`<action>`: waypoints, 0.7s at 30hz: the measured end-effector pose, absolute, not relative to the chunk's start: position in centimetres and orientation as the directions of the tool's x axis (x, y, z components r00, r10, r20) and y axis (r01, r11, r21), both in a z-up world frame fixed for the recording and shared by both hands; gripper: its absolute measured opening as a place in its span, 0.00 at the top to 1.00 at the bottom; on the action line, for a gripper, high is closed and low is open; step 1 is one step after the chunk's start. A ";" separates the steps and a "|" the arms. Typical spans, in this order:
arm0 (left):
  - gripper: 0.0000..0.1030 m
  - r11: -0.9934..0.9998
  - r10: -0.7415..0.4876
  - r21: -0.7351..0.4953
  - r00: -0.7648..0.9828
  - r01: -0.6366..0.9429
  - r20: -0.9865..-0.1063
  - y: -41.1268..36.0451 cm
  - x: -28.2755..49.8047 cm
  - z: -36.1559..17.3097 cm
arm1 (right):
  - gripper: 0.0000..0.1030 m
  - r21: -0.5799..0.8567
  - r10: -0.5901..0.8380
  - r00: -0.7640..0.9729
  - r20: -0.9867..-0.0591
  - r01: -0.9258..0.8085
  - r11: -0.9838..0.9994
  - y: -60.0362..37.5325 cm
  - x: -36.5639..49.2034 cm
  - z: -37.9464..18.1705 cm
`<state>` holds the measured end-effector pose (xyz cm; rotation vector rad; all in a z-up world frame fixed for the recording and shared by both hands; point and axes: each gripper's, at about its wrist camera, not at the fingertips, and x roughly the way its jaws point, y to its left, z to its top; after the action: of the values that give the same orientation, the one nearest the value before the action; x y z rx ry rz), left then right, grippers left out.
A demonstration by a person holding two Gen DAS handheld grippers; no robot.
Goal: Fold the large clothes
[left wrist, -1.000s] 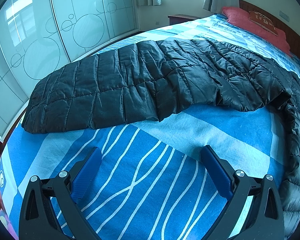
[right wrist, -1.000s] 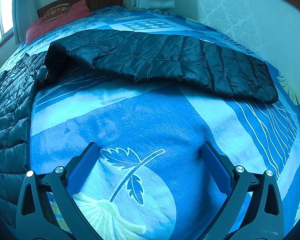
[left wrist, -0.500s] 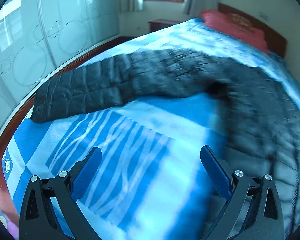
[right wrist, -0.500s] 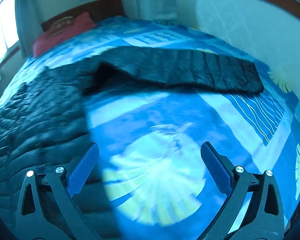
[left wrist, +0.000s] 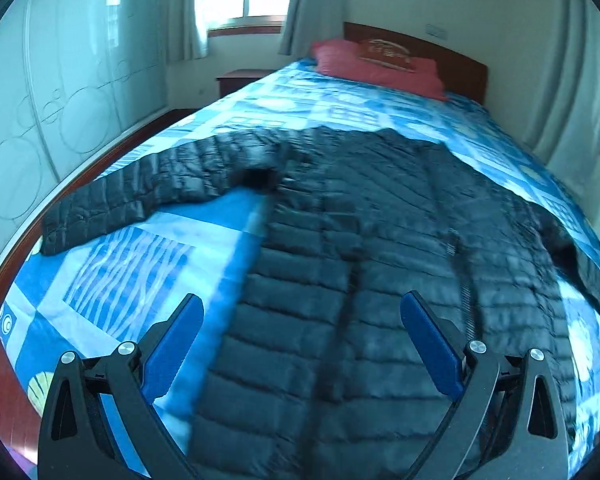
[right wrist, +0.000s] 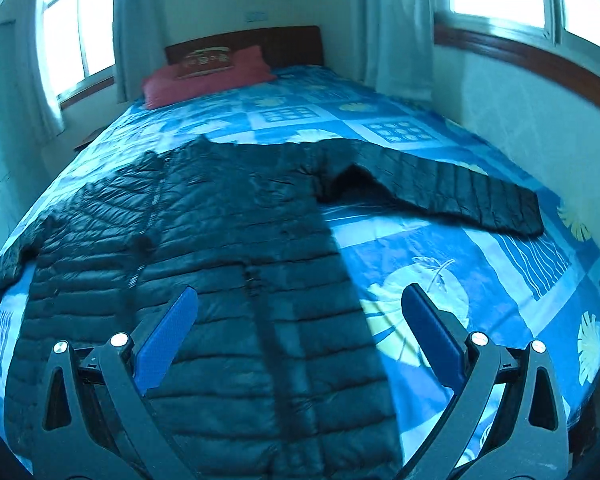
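Now my left claw [left wrist: 300,344] and right claw [right wrist: 300,336] gape wide, holding nothing, above the black jacket [right wrist: 228,248] spread flat across the bed [right wrist: 500,280], sleeves reaching both side edges.

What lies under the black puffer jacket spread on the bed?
The black puffer jacket lies flat on the blue patterned bedspread, which shows all around it. Anything beneath the jacket's body is covered and cannot be seen.
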<state>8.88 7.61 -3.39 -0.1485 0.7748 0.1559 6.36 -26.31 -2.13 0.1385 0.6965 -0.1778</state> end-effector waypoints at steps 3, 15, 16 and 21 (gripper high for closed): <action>0.05 0.982 0.068 -0.075 0.695 -0.173 -0.716 5.8 7.8 -3.5 | 0.02 0.055 -0.095 0.754 -0.650 0.171 0.984 -24.4 5.4 -1.9; 0.05 0.991 0.075 -0.028 0.712 -0.132 -0.698 3.1 4.8 -2.0 | 0.02 0.021 -0.069 0.767 -0.638 0.108 0.994 -20.8 2.8 -0.9; 0.05 0.991 0.079 -0.025 0.713 -0.134 -0.697 3.1 4.6 -1.9 | 0.02 0.021 -0.069 0.766 -0.639 0.107 0.994 -20.7 2.6 -0.9; 0.05 0.993 0.037 -0.056 0.721 -0.105 -0.692 2.6 3.6 -1.2 | 0.02 0.027 -0.066 0.771 -0.633 0.107 0.994 -20.6 1.8 -0.5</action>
<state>3.56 2.56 -1.18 -0.0936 0.7623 0.0785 1.79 -20.64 -0.47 0.0631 0.6842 -0.0938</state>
